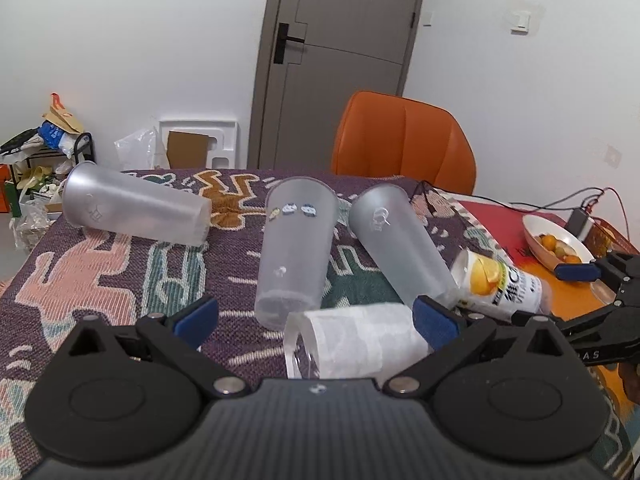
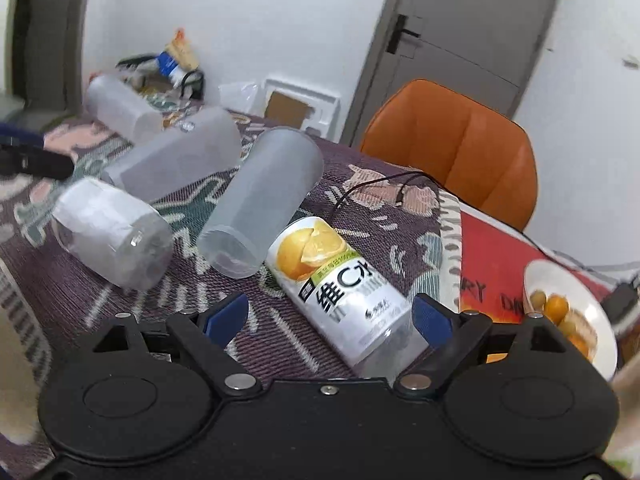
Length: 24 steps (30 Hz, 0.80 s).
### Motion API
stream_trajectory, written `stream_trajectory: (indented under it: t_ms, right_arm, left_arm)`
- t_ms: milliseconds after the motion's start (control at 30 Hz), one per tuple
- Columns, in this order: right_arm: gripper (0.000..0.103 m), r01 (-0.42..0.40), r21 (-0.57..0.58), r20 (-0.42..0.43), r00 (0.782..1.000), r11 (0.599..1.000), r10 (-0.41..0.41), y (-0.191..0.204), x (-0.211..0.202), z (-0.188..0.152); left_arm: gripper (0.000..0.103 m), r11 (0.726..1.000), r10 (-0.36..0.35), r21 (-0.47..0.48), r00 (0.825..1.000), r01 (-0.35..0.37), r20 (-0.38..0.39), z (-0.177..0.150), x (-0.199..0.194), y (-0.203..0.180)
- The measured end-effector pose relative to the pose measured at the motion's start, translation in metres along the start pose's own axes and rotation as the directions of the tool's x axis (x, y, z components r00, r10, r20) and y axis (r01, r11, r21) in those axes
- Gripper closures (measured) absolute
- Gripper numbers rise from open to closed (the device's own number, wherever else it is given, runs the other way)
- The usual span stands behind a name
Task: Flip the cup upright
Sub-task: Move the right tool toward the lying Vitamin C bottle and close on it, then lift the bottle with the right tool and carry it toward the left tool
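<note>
Five cups lie on their sides on the patterned cloth [image 1: 100, 264] that covers the counter. Nearest the left gripper [image 1: 316, 318] is a clear cup with a white paper lining [image 1: 360, 340], its thick rim toward the camera; it sits between the wide-open jaws, the right blue pad just beside it, though contact cannot be told. The right gripper [image 2: 330, 316] has its jaws open too, set around the lower end of a cup printed with an orange slice [image 2: 340, 284], with nothing clamped. Between those two cups lie two frosted ones: a frosted cup with small stickers [image 1: 296, 244] and a plain frosted cup [image 1: 400, 244], whose lower end touches the orange-printed one. A third frosted cup [image 1: 136, 208] rests well apart at the far left corner. Beyond the counter stand an orange chair [image 1: 404, 140] and a grey door [image 1: 340, 60]. A white bowl of fruit [image 1: 556, 240] sits at the right, near a black cable [image 2: 372, 184]
</note>
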State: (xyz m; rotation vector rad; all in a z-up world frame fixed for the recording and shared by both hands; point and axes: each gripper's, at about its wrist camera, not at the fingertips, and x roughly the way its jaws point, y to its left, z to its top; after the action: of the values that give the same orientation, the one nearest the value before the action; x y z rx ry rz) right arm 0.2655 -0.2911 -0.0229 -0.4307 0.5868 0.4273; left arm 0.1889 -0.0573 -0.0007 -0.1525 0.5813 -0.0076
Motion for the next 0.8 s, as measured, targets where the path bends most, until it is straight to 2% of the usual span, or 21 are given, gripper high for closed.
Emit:
stream_trajectory:
  t_ms: [233,567,633,700,800]
  right_arm:
    - [0.014,-0.024,-0.180,-0.065,0.998,0.983,0.013,0.002,0.027,0.012]
    - [0.014,-0.073,-0.327,-0.149,0.989,0.942,0.025,0.004,0.058,0.019]
    - [0.019,-0.074,-0.374,-0.177,0.984,0.924,0.008,0.005,0.067,0.017]
    - [0.040,-0.083,-0.401,-0.219,0.976,0.912,-0.008,0.004,0.075,0.016]
    - [0.044,-0.110,-0.398,-0.254,0.967,0.911,0.006,0.002,0.071,0.017]
  left_arm:
    - [0.001,0.998,0.017,-0.059,1.000,-0.017,-0.003,0.003,0.014,0.008]
    - [0.000,0.993,0.027,-0.113,1.000,-0.025,0.016,0.002,0.013,0.023]
    - [0.000,0.992,0.027,-0.123,1.000,-0.025,0.013,0.001,0.011,0.027]
    - [0.000,0.990,0.024,-0.142,1.000,-0.021,0.013,-0.002,0.005,0.033]
    - [0.000,0.988,0.027,-0.156,0.999,-0.023,0.023,-0.006,-0.006,0.044]
